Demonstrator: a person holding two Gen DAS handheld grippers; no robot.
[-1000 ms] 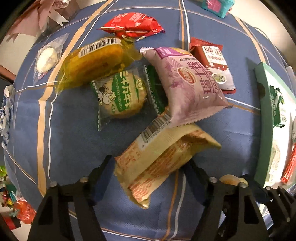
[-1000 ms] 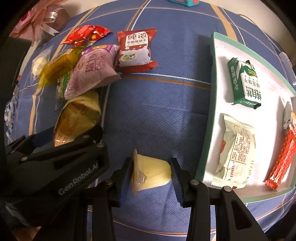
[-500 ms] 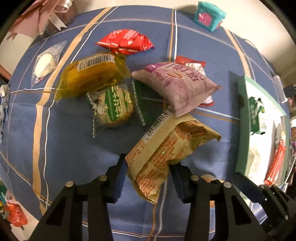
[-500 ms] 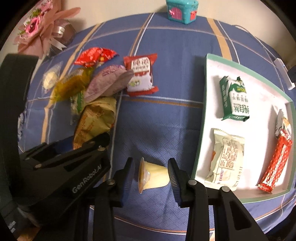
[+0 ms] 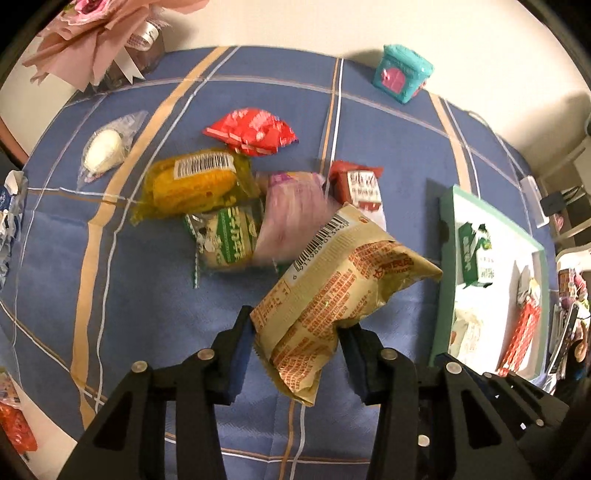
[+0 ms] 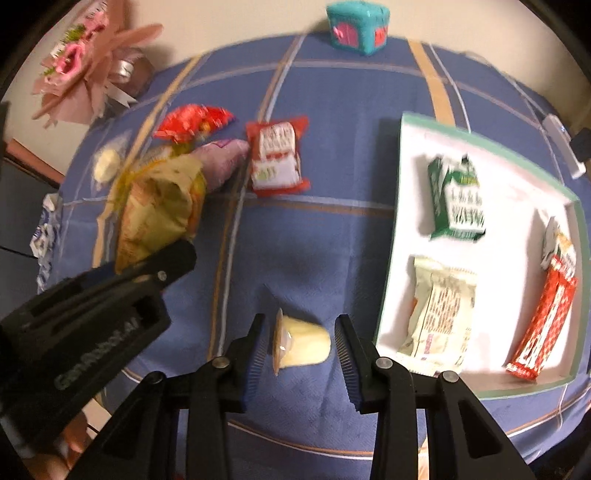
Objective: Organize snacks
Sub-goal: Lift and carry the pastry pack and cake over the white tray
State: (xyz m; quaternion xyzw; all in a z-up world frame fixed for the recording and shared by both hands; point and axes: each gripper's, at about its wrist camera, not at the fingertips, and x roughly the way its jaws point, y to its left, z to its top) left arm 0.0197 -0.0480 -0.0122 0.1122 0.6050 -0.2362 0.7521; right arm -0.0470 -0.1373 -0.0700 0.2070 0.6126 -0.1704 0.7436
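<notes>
My left gripper (image 5: 295,347) is shut on a tan snack packet (image 5: 340,291) and holds it up above the blue cloth; the packet also shows in the right wrist view (image 6: 159,210). My right gripper (image 6: 299,343) is shut on a small yellow jelly cup (image 6: 301,345), held sideways above the cloth just left of the white tray (image 6: 391,240). The tray holds a green packet (image 6: 458,199), a cream packet (image 6: 439,314) and a red stick packet (image 6: 543,325). A yellow packet (image 5: 192,181), green-white packet (image 5: 229,236), purple packet (image 5: 291,214) and two red packets (image 5: 251,131) (image 5: 362,188) lie on the cloth.
A clear-wrapped white snack (image 5: 103,149) lies at the far left. A teal toy house (image 5: 400,72) stands at the back edge, a pink bouquet (image 5: 92,33) at the back left. The tray's green rim (image 5: 443,266) is to the right.
My left gripper closed on the tan packet and lifted it off the cloth, up and to the right. My right gripper rose with the jelly cup; the purple packet shifted.
</notes>
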